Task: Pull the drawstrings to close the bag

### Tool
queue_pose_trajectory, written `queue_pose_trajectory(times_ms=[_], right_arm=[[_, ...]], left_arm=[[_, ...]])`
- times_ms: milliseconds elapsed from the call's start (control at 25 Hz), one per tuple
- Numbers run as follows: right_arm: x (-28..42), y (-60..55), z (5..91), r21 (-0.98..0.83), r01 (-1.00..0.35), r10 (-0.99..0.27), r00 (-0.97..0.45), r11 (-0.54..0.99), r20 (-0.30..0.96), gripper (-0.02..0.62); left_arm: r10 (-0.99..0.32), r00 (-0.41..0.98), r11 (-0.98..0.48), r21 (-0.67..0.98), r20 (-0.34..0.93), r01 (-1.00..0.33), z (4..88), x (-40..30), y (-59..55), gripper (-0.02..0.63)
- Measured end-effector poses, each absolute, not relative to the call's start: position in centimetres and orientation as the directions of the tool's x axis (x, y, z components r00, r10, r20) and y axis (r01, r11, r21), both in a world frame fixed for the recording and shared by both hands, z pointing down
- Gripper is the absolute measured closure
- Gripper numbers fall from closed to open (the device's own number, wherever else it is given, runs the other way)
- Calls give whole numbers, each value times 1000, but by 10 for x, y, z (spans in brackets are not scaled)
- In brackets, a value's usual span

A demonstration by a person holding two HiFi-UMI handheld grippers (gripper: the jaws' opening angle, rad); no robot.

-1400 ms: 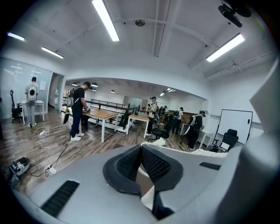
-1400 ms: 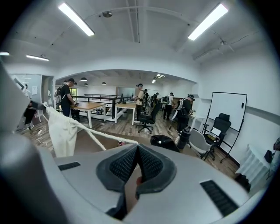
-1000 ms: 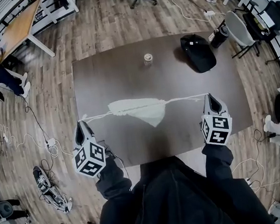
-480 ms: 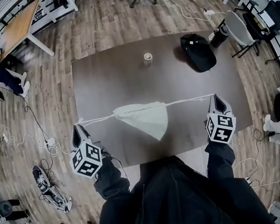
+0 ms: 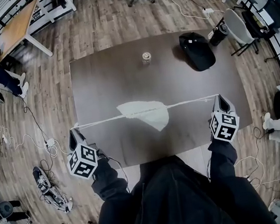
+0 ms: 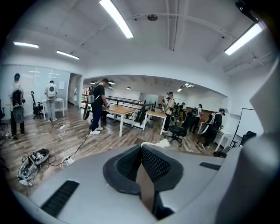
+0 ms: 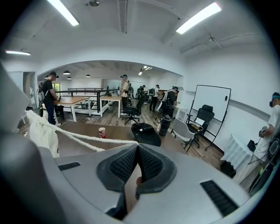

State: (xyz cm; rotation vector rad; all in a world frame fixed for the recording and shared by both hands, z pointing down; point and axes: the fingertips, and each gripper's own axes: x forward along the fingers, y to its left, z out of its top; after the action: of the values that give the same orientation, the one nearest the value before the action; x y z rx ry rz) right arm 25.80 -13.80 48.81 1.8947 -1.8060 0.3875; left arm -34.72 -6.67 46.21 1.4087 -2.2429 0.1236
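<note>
A cream cloth drawstring bag hangs over the dark table, its mouth gathered narrow. White drawstrings run taut from it to both sides, one to the left and one to the right. My left gripper is off the table's left edge, shut on the left drawstring; a white tuft pokes out past its closed jaws. My right gripper is near the table's right edge, shut on the right drawstring, with the bag at that view's left.
A drink can stands at the table's far middle and a black backpack lies at the far right. A grey chair is beyond the right corner. Cables and a bag lie on the floor to the left.
Both grippers have moved outward, away from each other, the left one past the table's edge. The strings have lengthened and the bag's mouth has drawn tighter.
</note>
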Motion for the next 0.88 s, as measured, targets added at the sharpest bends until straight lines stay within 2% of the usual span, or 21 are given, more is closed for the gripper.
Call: queue_pose_trajectory(times_ms=[640, 880], right_arm=[[306, -128, 512, 160, -984, -802, 159, -80, 576, 572], [296, -128, 524, 146, -989, -797, 109, -27, 594, 572]], left_arm=[[-768, -402, 540, 168, 498, -825, 486, -372, -51, 572], [-782, -304, 470, 196, 544, -861, 511, -348, -60, 572]])
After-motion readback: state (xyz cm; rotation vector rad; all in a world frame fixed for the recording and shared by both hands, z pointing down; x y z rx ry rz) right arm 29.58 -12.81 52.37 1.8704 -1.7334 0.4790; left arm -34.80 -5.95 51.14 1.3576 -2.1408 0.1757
